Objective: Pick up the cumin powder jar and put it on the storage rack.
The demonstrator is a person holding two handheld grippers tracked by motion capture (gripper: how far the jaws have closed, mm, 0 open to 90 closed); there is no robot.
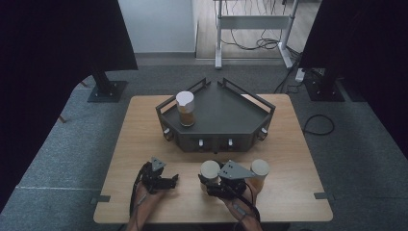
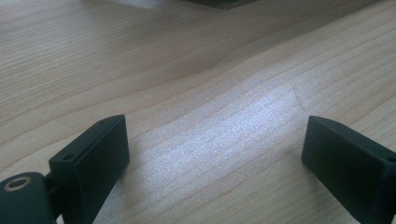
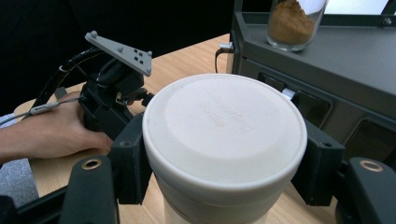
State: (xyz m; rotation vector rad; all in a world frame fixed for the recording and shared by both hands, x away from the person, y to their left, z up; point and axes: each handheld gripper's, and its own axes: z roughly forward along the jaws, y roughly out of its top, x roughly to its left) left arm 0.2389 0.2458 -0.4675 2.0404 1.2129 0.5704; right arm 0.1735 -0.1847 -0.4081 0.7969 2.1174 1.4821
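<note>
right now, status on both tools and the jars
Right tool shut on white-lid jar. Left tool open, nothing between jaws, over table. One jar on tray, another beside right tool. Path clear.

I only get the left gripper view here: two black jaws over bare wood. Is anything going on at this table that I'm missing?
Observer: Yes. The right gripper is shut on a jar with a white lid; a jaw presses on each side of it.
Operator: Is that the only jar?
Observer: No. A second white-lidded jar stands on the table just right of it.
Operator: Any more?
Observer: A third jar, holding brown powder, stands on a dark angular tray at the far side of the table.
Operator: And my gripper?
Observer: The left gripper is open, near the front edge, left of the jars.
</note>
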